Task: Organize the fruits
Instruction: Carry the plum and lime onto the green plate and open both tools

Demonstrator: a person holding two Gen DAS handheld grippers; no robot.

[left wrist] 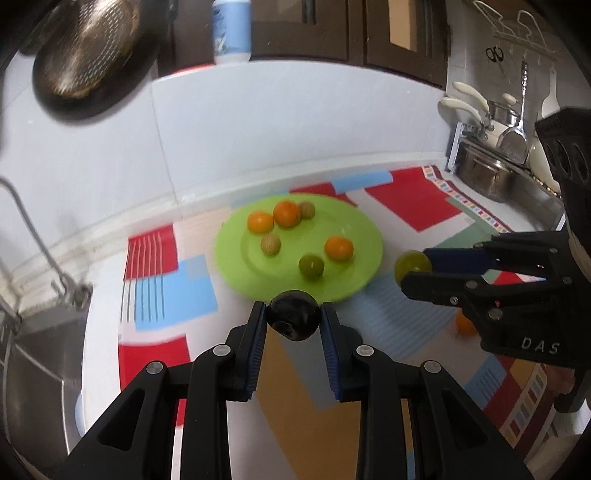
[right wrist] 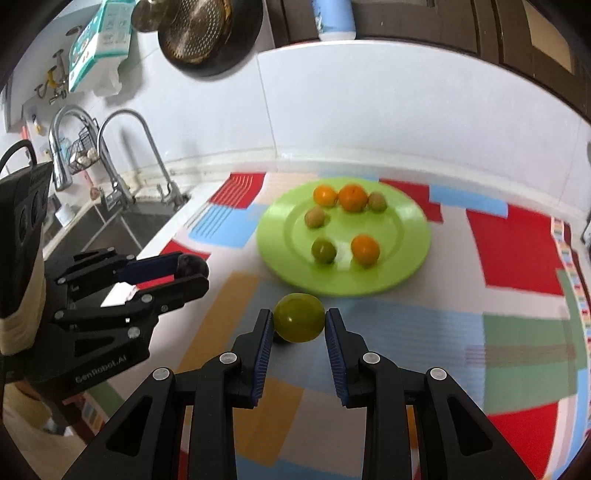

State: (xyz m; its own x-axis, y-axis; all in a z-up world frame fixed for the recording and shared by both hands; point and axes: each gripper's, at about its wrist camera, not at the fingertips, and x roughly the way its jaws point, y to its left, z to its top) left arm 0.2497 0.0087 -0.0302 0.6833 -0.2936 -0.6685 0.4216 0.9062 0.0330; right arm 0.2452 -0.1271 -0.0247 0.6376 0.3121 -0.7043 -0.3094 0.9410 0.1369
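Carrying two fruits toward the green plate (left wrist: 354,284), the left gripper (left wrist: 293,319) was clamped on a dark plum (left wrist: 293,319) and the right gripper (right wrist: 299,321) on a green plum (right wrist: 299,321), both just short of the plate's near rim.
Best set each down gently in a bare spot so nothing rolled; the plate held six fruits: three oranges (right wrist: 352,197), two pale brownish ones, one green; another orange fruit (left wrist: 463,325) lay on the counter (left wrist: 103,258).

1. A patchwork mat (right wrist: 517,258) is spread below the tool
2. A sink (right wrist: 122,225) with faucets (right wrist: 147,147) is seen left
3. A strainer (right wrist: 199,29) is hung above
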